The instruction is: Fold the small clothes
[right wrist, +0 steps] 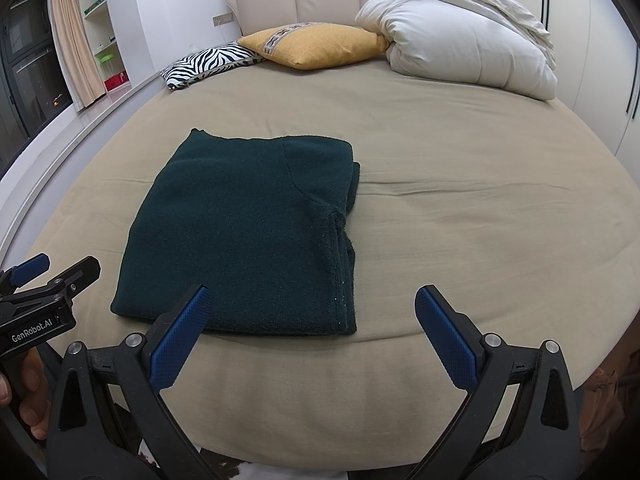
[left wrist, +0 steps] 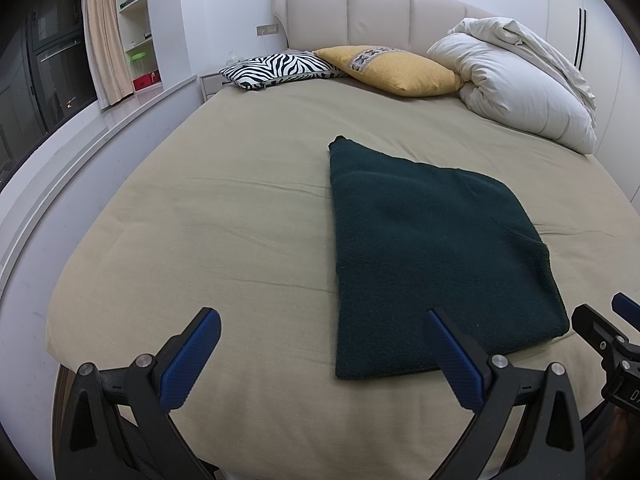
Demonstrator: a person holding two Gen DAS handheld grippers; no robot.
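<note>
A dark green knitted garment (left wrist: 432, 256) lies folded into a flat rectangle on the beige bed sheet (left wrist: 224, 220); it also shows in the right wrist view (right wrist: 240, 236). My left gripper (left wrist: 322, 318) is open and empty, above the bed's near edge, its right finger over the garment's near left corner. My right gripper (right wrist: 314, 294) is open and empty, near the garment's near right corner. Each gripper appears at the edge of the other's view: the right gripper (left wrist: 612, 320) and the left gripper (right wrist: 52, 268).
A zebra-print pillow (left wrist: 276, 69), a yellow pillow (left wrist: 394, 70) and a bundled white duvet (left wrist: 520, 84) lie at the head of the bed by the padded headboard (left wrist: 360, 12). A window ledge (left wrist: 100, 128) and shelves (left wrist: 136, 20) are at the left.
</note>
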